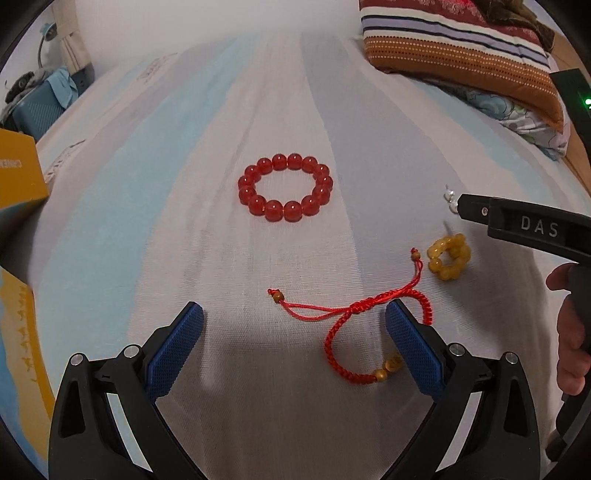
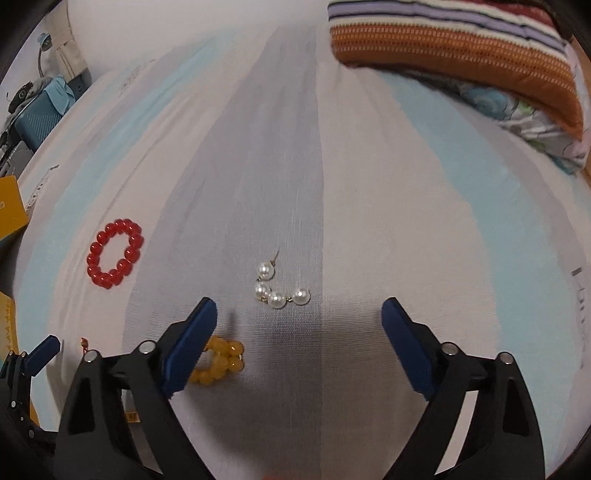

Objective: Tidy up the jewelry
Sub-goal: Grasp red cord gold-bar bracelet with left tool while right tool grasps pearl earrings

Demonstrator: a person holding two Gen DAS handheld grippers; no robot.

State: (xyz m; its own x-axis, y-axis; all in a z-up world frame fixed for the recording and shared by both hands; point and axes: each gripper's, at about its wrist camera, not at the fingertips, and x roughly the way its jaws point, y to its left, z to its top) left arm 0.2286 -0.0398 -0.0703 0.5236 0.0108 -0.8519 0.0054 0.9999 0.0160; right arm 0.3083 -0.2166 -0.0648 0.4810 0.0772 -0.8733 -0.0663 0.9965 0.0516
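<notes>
Pearl earring point(image 2: 277, 289): light, smooth, slippery beads on fine wire; lies loose on the bed sheet point(image 2: 369, 221). Take across linked pearls. Right gripper point(image 2: 299, 314) jaws spread, empty; left gripper point(image 1: 294, 321) likewise.

A bed sheet point(image 1: 184, 184) in pale blue, grey and white stripes fills the view. A striped pillow point(image 1: 461, 48) lies far right over floral bedding point(image 2: 535, 125). Far left, a white wall point(image 2: 184, 22), a teal case point(image 1: 33, 114), a yellow box point(image 1: 18, 170).
</notes>
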